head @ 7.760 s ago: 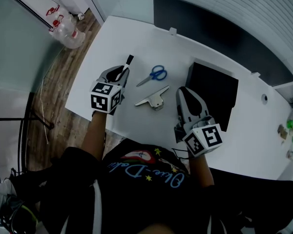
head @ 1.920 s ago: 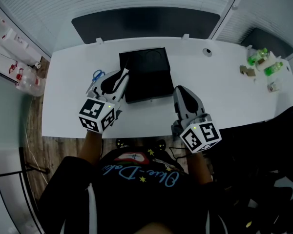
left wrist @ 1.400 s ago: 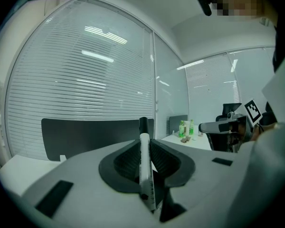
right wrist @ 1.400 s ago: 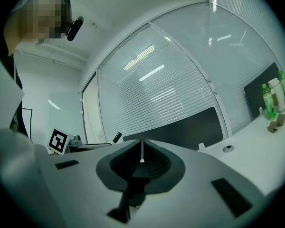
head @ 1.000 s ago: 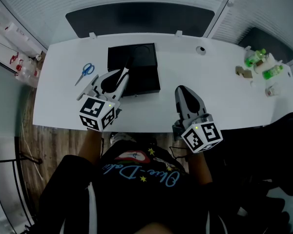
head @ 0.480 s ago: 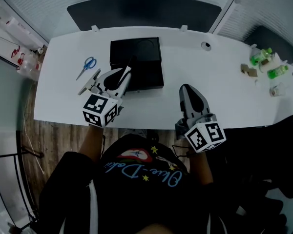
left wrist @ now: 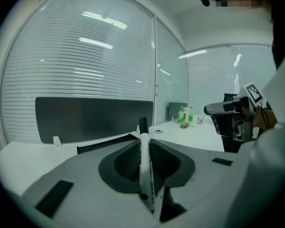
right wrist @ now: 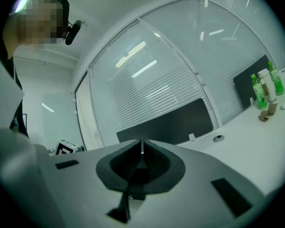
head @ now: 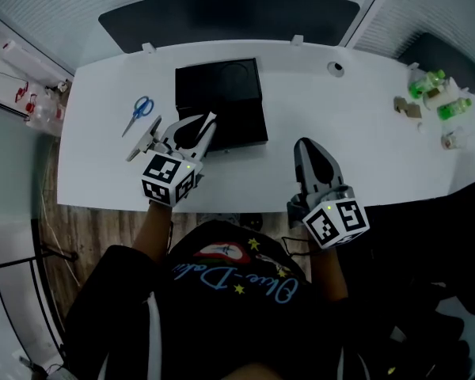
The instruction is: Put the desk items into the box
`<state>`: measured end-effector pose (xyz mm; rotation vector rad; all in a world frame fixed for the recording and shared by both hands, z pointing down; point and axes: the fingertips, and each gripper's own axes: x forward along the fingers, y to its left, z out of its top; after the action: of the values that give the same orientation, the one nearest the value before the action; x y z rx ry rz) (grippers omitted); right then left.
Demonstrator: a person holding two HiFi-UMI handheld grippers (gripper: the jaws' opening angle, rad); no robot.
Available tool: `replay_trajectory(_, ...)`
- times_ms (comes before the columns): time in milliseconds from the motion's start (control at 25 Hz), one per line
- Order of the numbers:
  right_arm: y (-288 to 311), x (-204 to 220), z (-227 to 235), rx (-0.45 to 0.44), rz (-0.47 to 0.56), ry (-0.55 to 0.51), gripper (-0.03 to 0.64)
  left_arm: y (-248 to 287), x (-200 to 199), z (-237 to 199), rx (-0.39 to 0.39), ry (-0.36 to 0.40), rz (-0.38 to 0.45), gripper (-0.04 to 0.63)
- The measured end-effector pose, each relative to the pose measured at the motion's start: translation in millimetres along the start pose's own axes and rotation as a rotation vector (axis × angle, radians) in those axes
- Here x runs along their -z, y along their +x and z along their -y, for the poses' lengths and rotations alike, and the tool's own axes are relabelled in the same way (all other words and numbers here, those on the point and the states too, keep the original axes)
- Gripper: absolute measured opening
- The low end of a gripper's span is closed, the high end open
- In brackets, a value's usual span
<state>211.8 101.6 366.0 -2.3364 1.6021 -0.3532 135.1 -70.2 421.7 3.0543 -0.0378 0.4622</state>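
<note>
My left gripper (head: 207,121) is shut on a white marker (left wrist: 145,167) with a black cap (left wrist: 143,126); the marker lies along the jaws and its cap pokes out past them. The gripper hangs over the near left edge of the open black box (head: 220,100) on the white desk (head: 364,133). Blue-handled scissors (head: 137,111) lie left of the box. A silver metal tool (head: 145,140) shows beside the left gripper, partly hidden by it. My right gripper (head: 304,143) is shut and empty, near the desk's front edge to the right of the box.
Green-capped bottles and small items (head: 435,101) stand at the desk's far right. A round cable hole (head: 335,68) sits behind the box's right side. A dark panel (head: 229,18) runs along the back edge. A person's torso fills the lower head view.
My left gripper has sunk toward the box's near left edge with the marker still in it. The right gripper has stayed in place.
</note>
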Motion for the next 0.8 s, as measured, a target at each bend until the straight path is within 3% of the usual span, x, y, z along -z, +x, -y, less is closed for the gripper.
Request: replay_trajectory(800,17,9,8,0.021,-0.015,0.025,0.021,27,39,-12,0.026,0.006,-0.105,0.074)
